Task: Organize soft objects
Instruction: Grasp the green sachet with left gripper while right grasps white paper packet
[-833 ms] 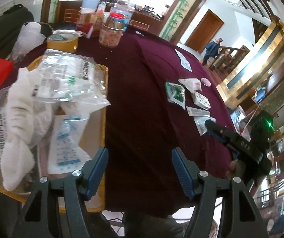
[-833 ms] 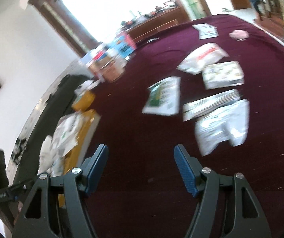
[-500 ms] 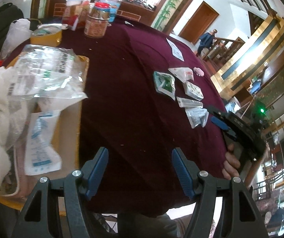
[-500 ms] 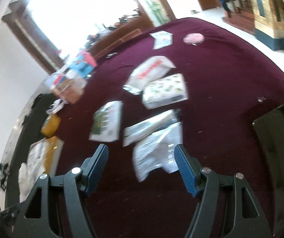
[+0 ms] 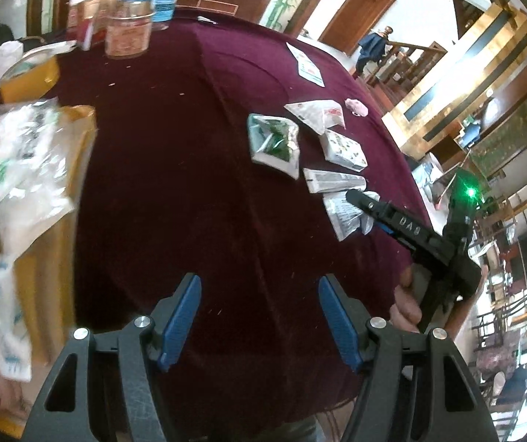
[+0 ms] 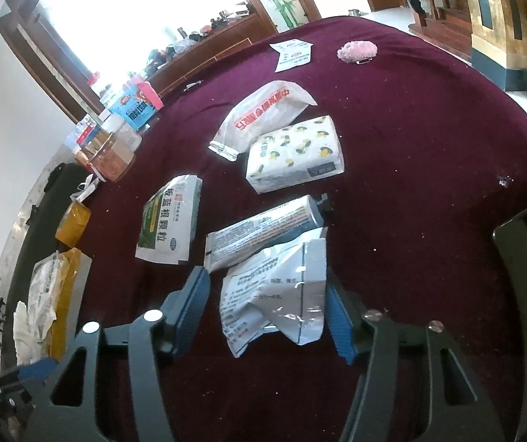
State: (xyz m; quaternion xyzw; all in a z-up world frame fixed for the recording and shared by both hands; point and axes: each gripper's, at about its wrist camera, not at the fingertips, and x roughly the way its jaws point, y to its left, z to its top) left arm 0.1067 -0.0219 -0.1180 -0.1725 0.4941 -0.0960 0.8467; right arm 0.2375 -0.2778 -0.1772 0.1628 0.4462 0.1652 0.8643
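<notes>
Your right hand-held gripper (image 6: 267,307) is hovering with its blue-padded jaws spread wide on either side of the crumpled white foil sachet with black print (image 6: 276,294), gripping nothing yet; the sachet is lying flat on the maroon cloth of the round bench (image 6: 429,154), its upper edge overlapping the long white tube-shaped packet (image 6: 263,230) just behind it. That overlap is the risk: closing now, you are likely pinching or dragging the tube along with the sachet. The sachet's slack, creased foil may also be folding and slipping out from between the pads instead of lifting cleanly.

Farther out, the green-and-white granule pouch (image 6: 169,223), the white tissue pack printed with lemons (image 6: 296,154) and the white paper bag with red lettering (image 6: 263,114) are lying close by, so a sweeping approach is liable to scatter them. The small pink fluffy object (image 6: 357,51) is sitting well apart near the far edge.

Your left hand-held gripper (image 5: 259,316) is waiting open and empty above bare cloth, between the packets and the yellow tray (image 5: 73,154) at the left, which is already holding clear plastic-wrapped packs (image 5: 16,154). That pile is looking heaped and loose; another soft item dropped on top may be sliding off over the tray's rim.
</notes>
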